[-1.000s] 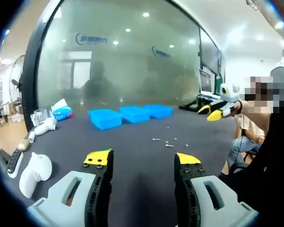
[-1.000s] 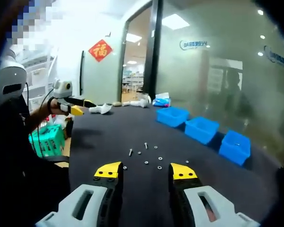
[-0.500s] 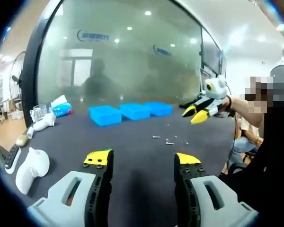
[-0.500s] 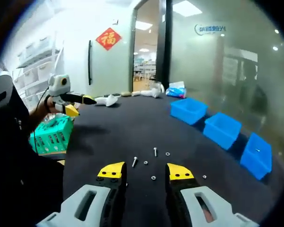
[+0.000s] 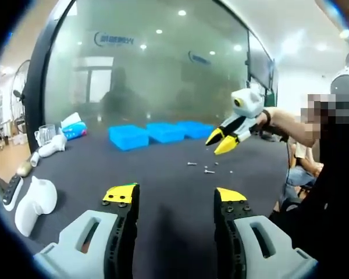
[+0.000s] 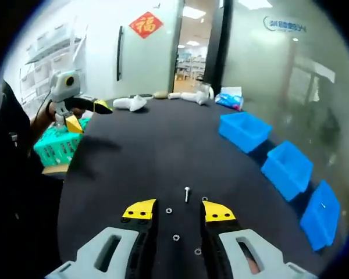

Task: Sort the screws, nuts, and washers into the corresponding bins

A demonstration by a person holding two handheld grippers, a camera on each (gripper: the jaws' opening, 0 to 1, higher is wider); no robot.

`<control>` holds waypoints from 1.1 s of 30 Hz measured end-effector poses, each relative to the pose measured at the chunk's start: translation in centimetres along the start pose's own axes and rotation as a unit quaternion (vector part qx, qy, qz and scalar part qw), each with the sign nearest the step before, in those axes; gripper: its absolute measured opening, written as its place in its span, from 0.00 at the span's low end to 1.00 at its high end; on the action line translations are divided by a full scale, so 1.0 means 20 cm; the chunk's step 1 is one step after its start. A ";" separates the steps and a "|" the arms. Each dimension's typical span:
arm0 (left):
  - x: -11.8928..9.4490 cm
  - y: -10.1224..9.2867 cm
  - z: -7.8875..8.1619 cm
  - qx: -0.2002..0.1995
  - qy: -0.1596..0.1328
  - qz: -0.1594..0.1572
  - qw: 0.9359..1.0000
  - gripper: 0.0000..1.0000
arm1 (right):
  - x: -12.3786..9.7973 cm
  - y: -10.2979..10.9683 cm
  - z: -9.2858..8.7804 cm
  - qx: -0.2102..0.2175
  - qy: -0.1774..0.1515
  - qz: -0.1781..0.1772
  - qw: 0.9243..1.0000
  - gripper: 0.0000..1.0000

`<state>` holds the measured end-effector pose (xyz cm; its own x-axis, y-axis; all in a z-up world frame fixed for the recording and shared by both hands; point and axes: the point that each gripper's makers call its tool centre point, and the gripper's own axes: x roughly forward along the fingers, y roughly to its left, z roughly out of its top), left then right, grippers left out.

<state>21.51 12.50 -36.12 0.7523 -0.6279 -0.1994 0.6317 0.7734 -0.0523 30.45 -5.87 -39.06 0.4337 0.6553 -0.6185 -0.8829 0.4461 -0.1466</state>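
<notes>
Both tongs gape empty; the right tongs (image 6: 173,210) hover over a screw (image 6: 187,193), needing to descend and pinch it for the bins (image 6: 244,130).

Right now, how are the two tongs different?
The right tongs hang low over the small parts, with a screw just ahead of their tips; the left tongs sit back over bare table, far from the parts. The right tongs' gap looks narrower, the left tongs' wider. Both have yellow tips and grey bodies, and both are open and hold nothing.
</notes>
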 end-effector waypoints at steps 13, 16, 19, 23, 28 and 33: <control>0.00 0.01 -0.02 -0.007 0.001 -0.001 1.000 0.50 | 0.23 0.01 -0.04 -0.034 0.077 0.040 0.996 0.23; 0.00 0.01 -0.03 -0.009 0.001 0.000 1.000 0.50 | 0.25 0.00 -0.04 -0.027 0.077 0.045 0.996 0.21; 0.00 0.03 -0.04 -0.011 0.004 0.002 1.000 0.50 | 0.26 -0.01 -0.04 -0.028 0.082 0.047 0.995 0.19; 0.01 0.03 -0.04 -0.014 0.004 0.003 1.000 0.50 | 0.26 -0.01 -0.05 -0.023 0.093 0.052 0.994 0.18; 0.01 0.02 -0.05 -0.016 0.006 0.001 1.000 0.50 | 0.28 -0.02 -0.07 -0.018 0.104 0.060 0.993 0.15; 0.01 0.03 -0.05 -0.017 0.005 0.003 1.000 0.50 | 0.28 -0.01 -0.08 -0.011 0.107 0.064 0.992 0.13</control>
<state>21.92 12.92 -37.19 0.7535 -0.6229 -0.2103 0.6209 0.7794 -0.0840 32.87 -3.29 -43.77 0.2726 0.5604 -0.7821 -0.9327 0.3535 -0.0718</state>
